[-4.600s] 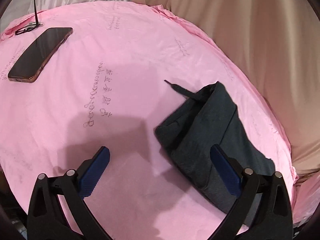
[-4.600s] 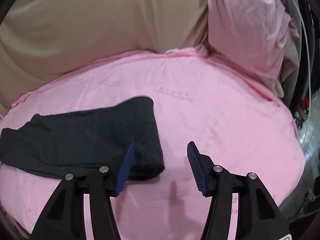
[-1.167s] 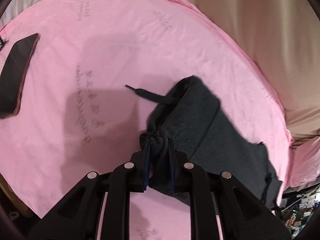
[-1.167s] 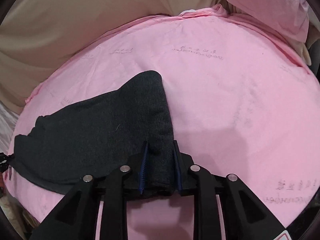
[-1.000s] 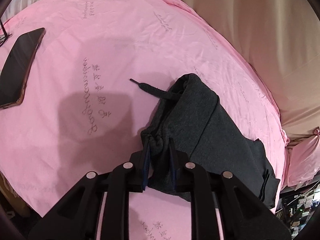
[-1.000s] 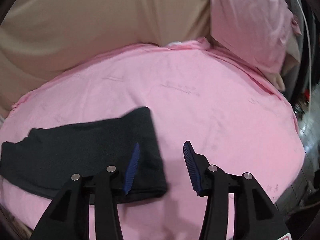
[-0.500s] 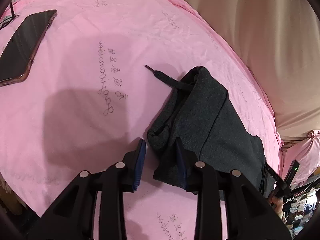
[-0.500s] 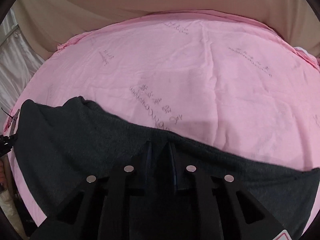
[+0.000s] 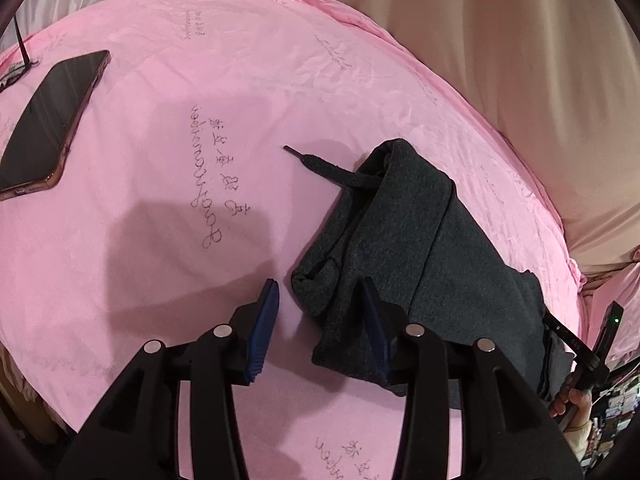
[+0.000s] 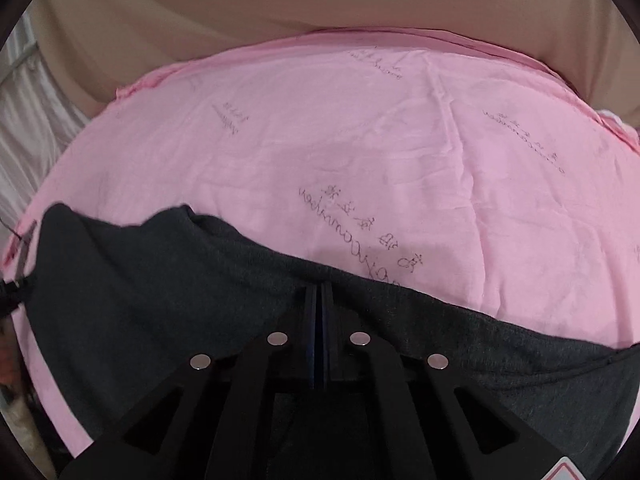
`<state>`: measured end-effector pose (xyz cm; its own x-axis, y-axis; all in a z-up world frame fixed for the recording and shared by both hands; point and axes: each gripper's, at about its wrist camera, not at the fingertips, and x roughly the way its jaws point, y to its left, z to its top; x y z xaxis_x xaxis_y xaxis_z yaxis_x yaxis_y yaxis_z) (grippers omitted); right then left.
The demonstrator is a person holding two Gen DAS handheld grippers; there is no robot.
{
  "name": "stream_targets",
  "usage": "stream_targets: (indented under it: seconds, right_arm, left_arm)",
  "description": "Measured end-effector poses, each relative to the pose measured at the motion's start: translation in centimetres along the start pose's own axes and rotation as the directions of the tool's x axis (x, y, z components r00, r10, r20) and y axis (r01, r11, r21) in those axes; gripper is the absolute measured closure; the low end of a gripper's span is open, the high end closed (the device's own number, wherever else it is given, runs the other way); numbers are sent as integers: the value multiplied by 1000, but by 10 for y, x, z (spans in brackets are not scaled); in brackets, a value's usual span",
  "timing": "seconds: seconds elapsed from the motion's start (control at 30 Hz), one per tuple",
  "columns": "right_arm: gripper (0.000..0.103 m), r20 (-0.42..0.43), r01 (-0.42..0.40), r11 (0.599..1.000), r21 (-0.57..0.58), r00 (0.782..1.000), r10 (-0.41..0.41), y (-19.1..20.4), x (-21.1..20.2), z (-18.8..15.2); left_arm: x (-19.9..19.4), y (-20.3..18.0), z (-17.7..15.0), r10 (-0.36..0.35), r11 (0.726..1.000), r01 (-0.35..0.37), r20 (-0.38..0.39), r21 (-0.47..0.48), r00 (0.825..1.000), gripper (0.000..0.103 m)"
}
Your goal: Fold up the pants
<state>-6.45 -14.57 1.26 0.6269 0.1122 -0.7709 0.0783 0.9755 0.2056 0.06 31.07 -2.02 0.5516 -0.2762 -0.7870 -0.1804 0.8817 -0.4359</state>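
Dark grey pants (image 9: pixel 404 240) lie folded on the pink sheet (image 9: pixel 200 100), waistband end toward me, a drawstring (image 9: pixel 320 166) trailing to the left. My left gripper (image 9: pixel 320 304) is open, its blue pads on either side of the waistband corner without gripping it. In the right wrist view the pants (image 10: pixel 160 288) spread across the lower frame. My right gripper (image 10: pixel 319 292) has its jaws pressed together, lying on the fabric; whether any cloth is pinched between them does not show.
A black phone (image 9: pixel 52 124) lies on the sheet at the far left, with a thin black cable (image 9: pixel 22 50) beside it. Beige bedding (image 9: pixel 520 60) lies beyond the sheet's edge. A hand and the other gripper (image 9: pixel 580 360) show at the right.
My left gripper has let go of the waistband corner and opened wider. My right gripper opened, moved onto the pants and closed its jaws fully.
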Motion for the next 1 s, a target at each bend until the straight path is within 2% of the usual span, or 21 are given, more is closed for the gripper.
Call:
stream_targets:
  seconds: [0.07,0.1,0.13,0.17,0.2,0.23,0.27,0.33,0.37,0.4,0.43,0.5,0.6,0.7,0.73,0.77,0.9,0.97,1.0]
  right_arm:
    - [93,60,-14,1000,-6,998,15,7,-26,-7]
    - [93,80,-12,1000,-11,997,13,8,-35,-11]
    - [92,94,-4,1000,-16,996,5,10,-42,-13]
    - [91,102,8,1000,-17,995,-6,9,-49,-19]
    - [85,107,26,1000,-13,994,-24,6,-60,-28]
    - [76,113,49,999,-7,992,-47,3,-66,-35]
    - [71,122,83,997,-2,989,-82,-1,-71,-40]
    - [68,132,167,986,0,977,-165,-15,-75,-53]
    - [68,127,180,984,5,976,-180,-20,-76,-57]
    - [68,117,171,985,19,978,-172,-27,-77,-62]
    - [68,107,149,988,33,983,-152,-32,-77,-66]
    - [68,100,137,989,53,985,-142,-39,-76,-73]
    - [67,108,118,990,80,986,-127,-49,-86,-82]
    - [45,97,83,996,44,991,-87,-43,-92,-94]
    - [45,95,79,997,21,992,-80,-37,-92,-97]
    - [45,88,80,997,-1,993,-80,-32,-90,-101]
    - [45,74,44,999,-19,996,-43,-15,-85,-106]
    - [45,62,-28,999,-31,998,30,-3,-81,-102]
    - [45,47,-92,995,-37,995,93,7,-77,-98]
  left_arm:
    - [-1,4,2,-23,999,22,-10,-34,1000,61]
    - [-2,4,2,-25,999,24,-9,-40,1000,67]
    - [-4,1,2,-38,999,38,-4,-34,999,81]
    - [-7,-5,2,-41,999,42,5,-19,999,83]
    - [-13,-16,2,-27,1000,27,28,9,999,86]
    - [-20,-27,2,-34,999,32,48,39,998,88]
    - [-28,-39,1,-57,996,52,64,66,996,88]
    - [-48,-72,-1,-122,984,108,91,142,988,90]
    - [-57,-88,-3,-146,976,127,99,179,984,90]
    - [-67,-109,-6,-179,962,152,107,227,978,91]
    - [-75,-129,-10,-217,946,181,110,270,970,103]
    - [-87,-162,-15,-278,914,230,102,334,955,103]
    - [-94,-202,-23,-279,890,210,119,405,953,103]
    - [-83,-208,-24,-240,900,181,102,397,965,103]
    - [-77,-207,-25,-222,907,169,97,387,970,103]
    - [-70,-201,-26,-185,917,137,97,374,978,102]
    - [-55,-168,-33,-86,942,45,107,333,991,100]
    - [-50,-144,-38,-69,949,40,82,314,994,84]
    - [-49,-134,-40,-64,950,37,77,310,995,56]
